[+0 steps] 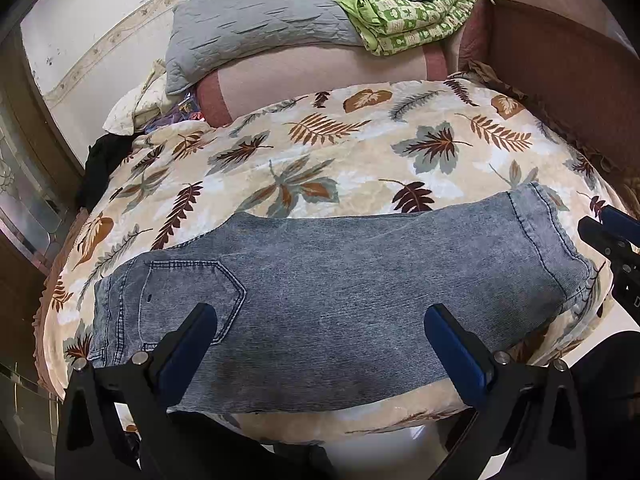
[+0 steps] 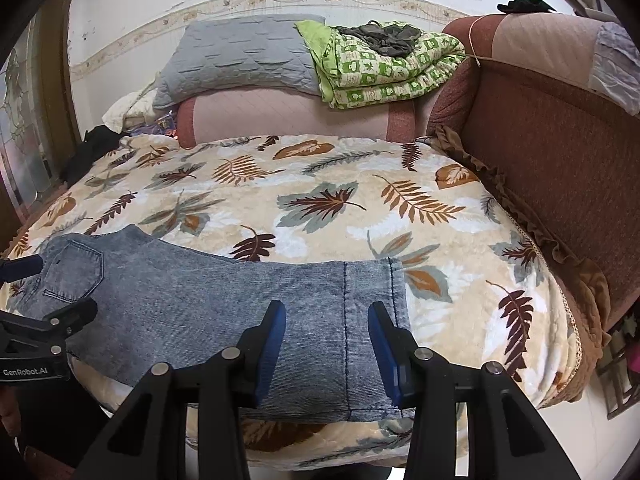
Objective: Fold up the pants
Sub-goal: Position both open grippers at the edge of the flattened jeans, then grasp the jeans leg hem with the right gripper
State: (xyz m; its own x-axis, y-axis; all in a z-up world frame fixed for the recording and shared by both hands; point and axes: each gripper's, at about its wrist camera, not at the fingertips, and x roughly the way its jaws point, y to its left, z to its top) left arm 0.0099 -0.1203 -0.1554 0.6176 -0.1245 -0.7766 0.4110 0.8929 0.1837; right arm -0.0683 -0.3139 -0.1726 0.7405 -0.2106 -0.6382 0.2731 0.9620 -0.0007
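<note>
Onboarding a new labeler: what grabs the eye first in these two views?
The faded blue jeans, already folded into a long band, lie across the near edge of the leaf-print blanket. The left gripper hangs open over the waist and back-pocket end, the right gripper open over the hem end. Further back, a green patterned quilt sits beside a grey pillow.

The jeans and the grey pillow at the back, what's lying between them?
Only bare leaf-print blanket, then the pink bolster that the grey pillow rests on. Nothing else lies beyond the jeans; the right wrist view shows it best.
</note>
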